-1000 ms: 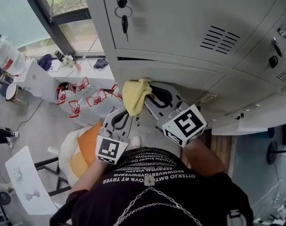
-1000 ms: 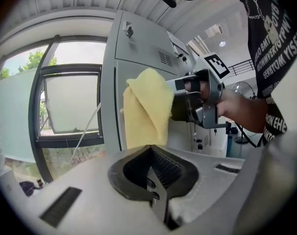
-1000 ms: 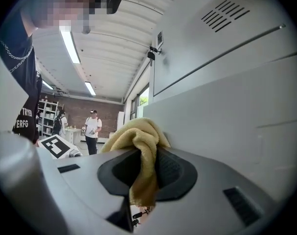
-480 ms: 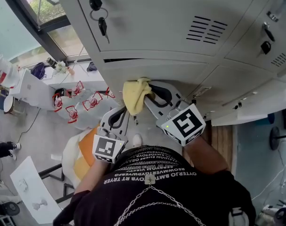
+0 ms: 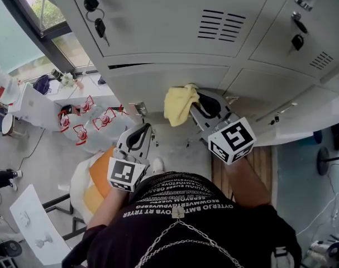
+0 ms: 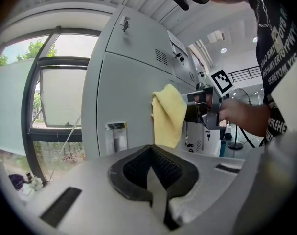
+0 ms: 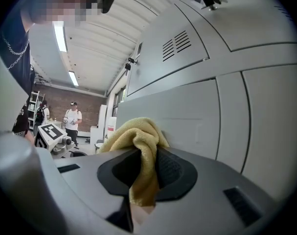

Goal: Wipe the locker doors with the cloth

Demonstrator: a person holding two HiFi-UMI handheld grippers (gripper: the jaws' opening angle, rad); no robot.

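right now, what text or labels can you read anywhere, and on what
"OTYERO BMTGROVE RT TRYER": on the person's black shirt.
Curved line above it: too warped to read.
Marker cubes: square patterns, no words.
Label holder on the locker door: unreadable.

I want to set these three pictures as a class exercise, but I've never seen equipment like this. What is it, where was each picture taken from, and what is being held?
There is no robot here. A person holds a hand tool with two jaws in each hand. The head view comes from a camera on the person's head, looking steeply down at grey lockers. The two gripper views come from cameras riding on each tool, looking along its jaws. The right gripper has its jaws shut on a yellow cloth, which appears to touch a locker door. The left gripper is shut and empty, held back from the doors. The black-and-white cubes are parts of the tools.
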